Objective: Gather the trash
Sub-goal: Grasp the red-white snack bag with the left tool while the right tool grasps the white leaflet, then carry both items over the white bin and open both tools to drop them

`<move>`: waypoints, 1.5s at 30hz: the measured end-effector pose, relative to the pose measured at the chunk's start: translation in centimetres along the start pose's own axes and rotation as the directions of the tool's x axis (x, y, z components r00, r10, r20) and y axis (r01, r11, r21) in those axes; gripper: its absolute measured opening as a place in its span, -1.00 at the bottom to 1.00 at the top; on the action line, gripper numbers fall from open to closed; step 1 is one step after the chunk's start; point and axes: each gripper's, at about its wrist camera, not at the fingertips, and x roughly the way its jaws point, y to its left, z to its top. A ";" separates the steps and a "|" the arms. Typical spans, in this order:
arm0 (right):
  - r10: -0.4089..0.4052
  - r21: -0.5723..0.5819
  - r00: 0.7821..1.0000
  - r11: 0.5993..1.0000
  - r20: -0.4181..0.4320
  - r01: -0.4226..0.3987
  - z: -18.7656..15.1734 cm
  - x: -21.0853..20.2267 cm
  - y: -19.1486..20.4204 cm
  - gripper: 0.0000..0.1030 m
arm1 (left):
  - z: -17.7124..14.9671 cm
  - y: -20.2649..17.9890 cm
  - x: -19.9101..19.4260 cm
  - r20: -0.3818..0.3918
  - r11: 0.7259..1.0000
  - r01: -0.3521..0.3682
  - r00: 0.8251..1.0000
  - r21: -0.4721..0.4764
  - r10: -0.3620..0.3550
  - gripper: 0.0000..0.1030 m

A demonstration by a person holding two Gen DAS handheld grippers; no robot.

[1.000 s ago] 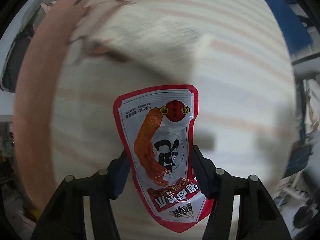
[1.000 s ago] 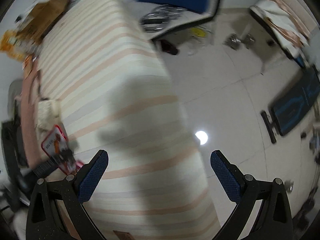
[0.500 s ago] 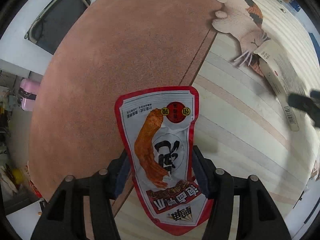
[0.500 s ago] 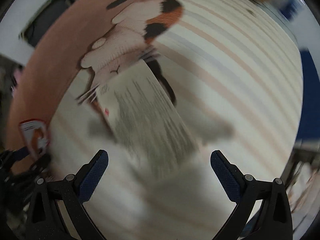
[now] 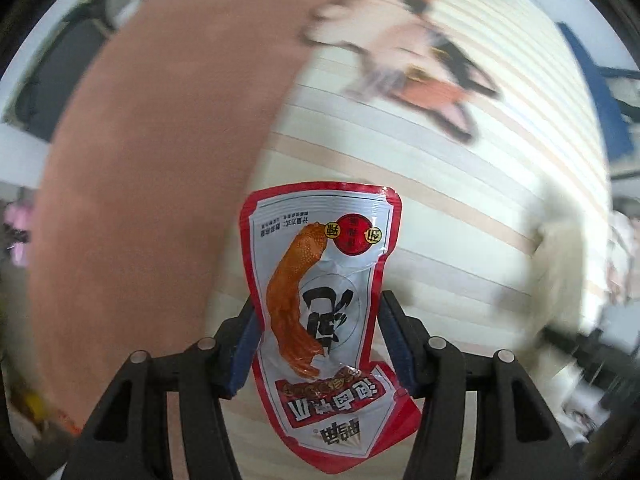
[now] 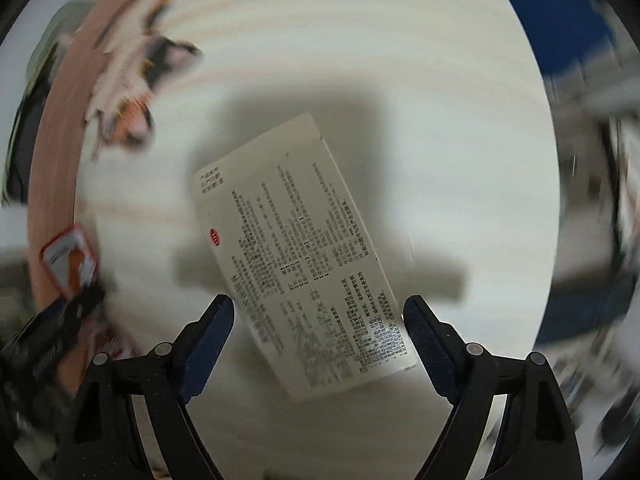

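A red-and-white snack packet (image 5: 320, 264) with an orange chicken-foot picture hangs between the fingers of my left gripper (image 5: 320, 304), which is shut on it and still tightening, above the striped bed cover (image 5: 460, 208). In the right wrist view a flat white carton (image 6: 296, 248) covered in small black print lies on the cover. My right gripper (image 6: 318, 304) points down over its near end. Its jaws are closing with the carton between them, a small gap showing at each pad. Far left in that view are the left gripper (image 6: 68, 312) and its packet (image 6: 70, 260).
A salmon-brown band (image 5: 140, 160) runs along the cover's left side, and a printed cat (image 5: 412, 40) lies beyond the packet. Something blue (image 6: 560, 20) stands off the cover's far right edge. Both views are blurred by motion.
The right gripper swung from the cover's edge over the white carton, came down onto it, and its jaws narrowed. The left gripper, still holding the packet, drifted sideways over the cover.
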 end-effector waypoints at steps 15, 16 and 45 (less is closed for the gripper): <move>-0.158 -0.068 0.977 0.983 0.143 0.169 -4.0 0.9 3.0 0.53 | -1.1 -0.3 -0.8 0.006 1.000 -0.019 1.000 0.015 0.019 -0.10; -0.159 -0.074 0.974 0.982 0.159 0.172 -4.6 0.8 3.1 0.48 | -1.3 -0.6 -0.8 0.007 1.000 -0.017 1.000 0.020 0.017 -0.11; 0.056 -0.121 0.913 0.993 0.404 -0.007 -16.5 -10.4 6.6 0.47 | -10.6 4.0 -15.3 0.254 0.992 0.047 0.964 0.115 -0.075 -0.14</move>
